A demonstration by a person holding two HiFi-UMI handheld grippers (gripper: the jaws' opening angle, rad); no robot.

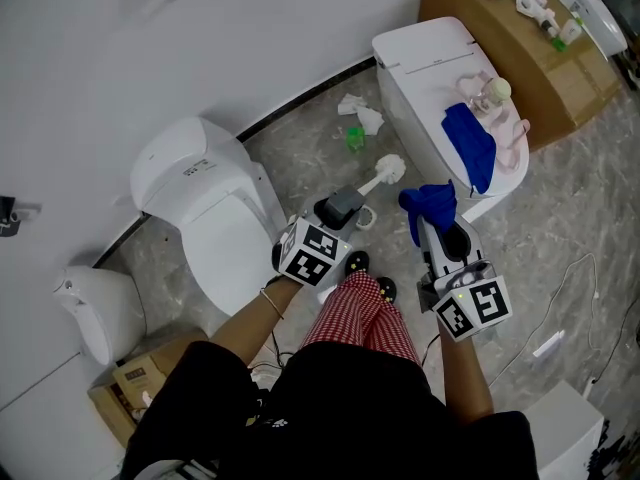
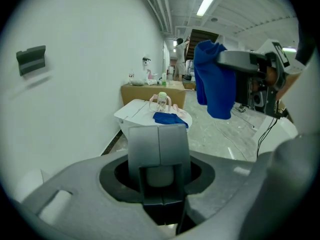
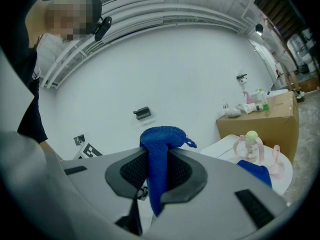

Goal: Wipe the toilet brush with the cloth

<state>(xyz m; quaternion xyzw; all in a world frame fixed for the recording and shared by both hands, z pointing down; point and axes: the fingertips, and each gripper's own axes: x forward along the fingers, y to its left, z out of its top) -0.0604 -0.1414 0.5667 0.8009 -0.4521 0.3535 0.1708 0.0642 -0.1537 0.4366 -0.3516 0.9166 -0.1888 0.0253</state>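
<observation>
In the head view my left gripper is shut on the grey handle of the toilet brush. The brush's white head points up and to the right, over the floor. In the left gripper view the grey handle stands between the jaws and hides the brush head. My right gripper is shut on a blue cloth, which bunches above its jaws just right of the brush head without touching it. The right gripper view shows the cloth pinched in the right gripper and hanging down. The left gripper view also catches the hanging cloth.
A white toilet stands at the left by the wall. A second white toilet at the right carries another blue cloth and a pink item. Crumpled paper, a green thing, a cardboard box and floor cables lie around.
</observation>
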